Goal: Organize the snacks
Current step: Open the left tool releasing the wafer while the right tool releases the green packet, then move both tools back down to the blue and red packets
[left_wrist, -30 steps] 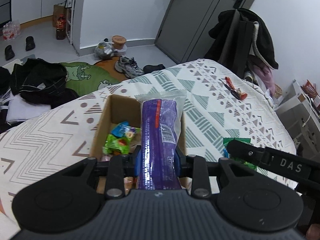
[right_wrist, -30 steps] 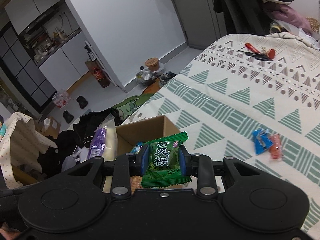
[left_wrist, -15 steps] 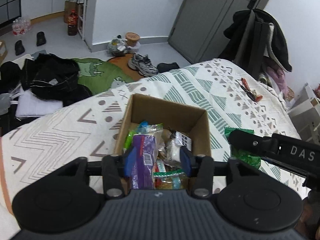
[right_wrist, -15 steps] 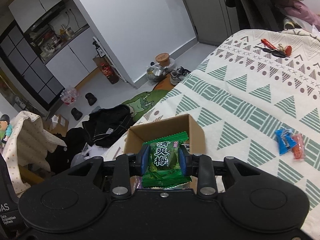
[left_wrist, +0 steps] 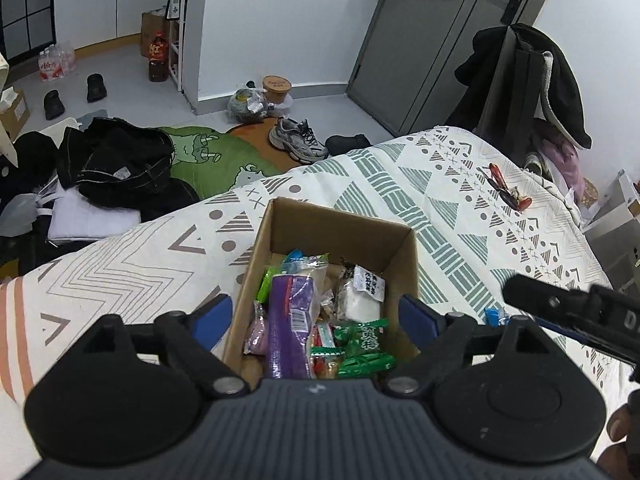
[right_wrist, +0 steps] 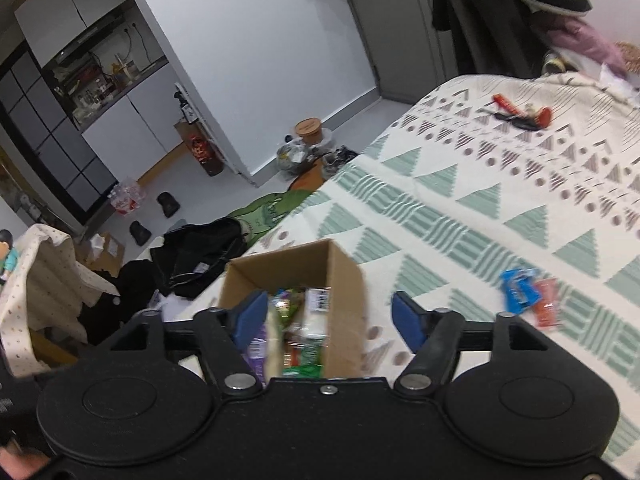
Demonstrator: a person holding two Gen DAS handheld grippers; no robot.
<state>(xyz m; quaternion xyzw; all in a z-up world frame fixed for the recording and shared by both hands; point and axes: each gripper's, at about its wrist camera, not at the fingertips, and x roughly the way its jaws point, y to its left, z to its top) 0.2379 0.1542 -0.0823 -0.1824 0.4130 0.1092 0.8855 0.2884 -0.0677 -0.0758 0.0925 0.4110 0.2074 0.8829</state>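
Note:
An open cardboard box [left_wrist: 280, 224] [right_wrist: 344, 276] sits on the patterned bedspread and holds several snack packets. A long purple packet [left_wrist: 290, 320] lies in it, with a green plum-candy packet [left_wrist: 362, 346] beside it. My left gripper [left_wrist: 316, 318] hovers over the box, its jaws opening wide with nothing pressed between the blue pads. My right gripper [right_wrist: 330, 320] is also above the box, jaws opening and holding nothing. A blue packet [right_wrist: 518, 290] and an orange-red packet [right_wrist: 546, 308] lie loose on the bedspread to the right. The right gripper's black body [left_wrist: 568, 312] shows at the left wrist view's right edge.
Red-handled keys or tools [left_wrist: 506, 192] [right_wrist: 520, 114] lie further up the bed. Clothes hang on a rack [left_wrist: 528, 80] by the grey door. On the floor are black clothes [left_wrist: 116, 160], a green rug [left_wrist: 212, 156], shoes [left_wrist: 298, 140] and a bottle [left_wrist: 158, 62].
Both grippers opened. The purple packet left the left jaws and the green packet left the right jaws; both now lie in the box. The right wrist view is blurred from motion.

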